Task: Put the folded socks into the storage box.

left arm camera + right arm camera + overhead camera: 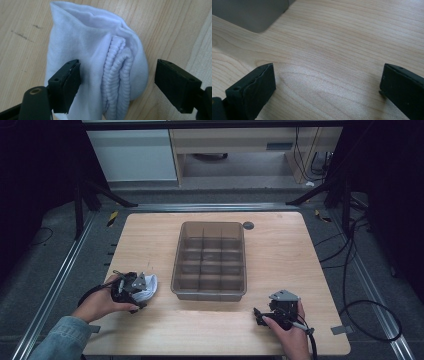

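Showing pale wood grain, smooth and matt, on the tabletop (280, 255), with a faint sheen in the right gripper view. Looking soft and knitted: white cloth sock (100, 65), its cuff ribbed. Appearing as translucent grey-brown plastic, slightly glossy: the divided bin (176, 270). Reading as matt black plastic, edges a little rough: jaws of each hand-held gripper (327, 92).

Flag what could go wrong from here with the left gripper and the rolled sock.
1. The left gripper is open around the rolled white sock; one jaw touches its side while the other stands clear, so closing may shove the roll sideways instead of gripping it.
2. The jaws sit near the ribbed cuff; a pinch on the outer layer alone could unroll the sock.
3. The divided bin has small compartments, so the bundle may snag on a divider.
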{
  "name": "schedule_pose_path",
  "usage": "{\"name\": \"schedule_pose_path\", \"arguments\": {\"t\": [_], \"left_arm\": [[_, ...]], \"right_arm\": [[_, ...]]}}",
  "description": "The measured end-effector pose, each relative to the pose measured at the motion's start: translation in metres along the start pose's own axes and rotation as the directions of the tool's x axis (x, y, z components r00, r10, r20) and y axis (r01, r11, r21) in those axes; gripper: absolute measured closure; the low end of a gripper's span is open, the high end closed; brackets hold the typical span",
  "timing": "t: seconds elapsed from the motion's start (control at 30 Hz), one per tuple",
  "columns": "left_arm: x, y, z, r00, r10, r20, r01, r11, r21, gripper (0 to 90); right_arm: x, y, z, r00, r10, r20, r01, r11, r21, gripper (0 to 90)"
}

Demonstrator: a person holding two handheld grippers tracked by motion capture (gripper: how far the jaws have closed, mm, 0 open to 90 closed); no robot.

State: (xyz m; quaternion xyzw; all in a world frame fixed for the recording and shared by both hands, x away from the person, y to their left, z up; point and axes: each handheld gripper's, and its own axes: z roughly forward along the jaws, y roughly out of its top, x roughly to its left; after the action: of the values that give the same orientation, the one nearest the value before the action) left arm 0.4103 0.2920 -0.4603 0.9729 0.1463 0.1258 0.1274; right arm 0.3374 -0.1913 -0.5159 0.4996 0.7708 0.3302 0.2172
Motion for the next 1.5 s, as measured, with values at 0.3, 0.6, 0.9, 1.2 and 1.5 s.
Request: {"name": "schedule_pose_path", "arguments": {"t": [0.3, 0.6, 0.9, 1.2, 1.5], "left_arm": [[0.007, 0.001, 0.002, 0.9999, -0.003, 0.012, 0.003, 0.9998, 0.017, 31.9], [0.014, 0.006, 0.002, 0.9996, 0.018, 0.022, -0.019, 0.9983, 0.056, 47.8], [0.023, 0.008, 0.000, 0.9959, 0.007, 0.091, -0.012, 0.9982, 0.058, 68.6], [0.028, 0.013, -0.009, 0.9941, 0.008, 0.108, -0.013, 0.9989, 0.045, 71.0], [0.034, 0.023, -0.033, 0.9966, 0.013, 0.082, -0.015, 0.9997, 0.021, 71.0]], "right_arm": [[0.000, 0.000, 0.000, 1.0000, 0.000, 0.000, 0.000, 1.000, 0.000, 0.4], [0.000, 0.000, 0.000, 1.0000, 0.000, 0.000, 0.000, 1.000, 0.000, 0.4], [0.000, 0.000, 0.000, 1.0000, -0.001, -0.001, 0.001, 1.000, -0.001, 0.4], [0.000, 0.000, 0.000, 1.0000, -0.001, 0.000, 0.001, 1.000, 0.000, 0.4], [0.000, 0.000, 0.000, 1.0000, -0.002, 0.000, 0.002, 1.000, -0.001, 0.4]]}}
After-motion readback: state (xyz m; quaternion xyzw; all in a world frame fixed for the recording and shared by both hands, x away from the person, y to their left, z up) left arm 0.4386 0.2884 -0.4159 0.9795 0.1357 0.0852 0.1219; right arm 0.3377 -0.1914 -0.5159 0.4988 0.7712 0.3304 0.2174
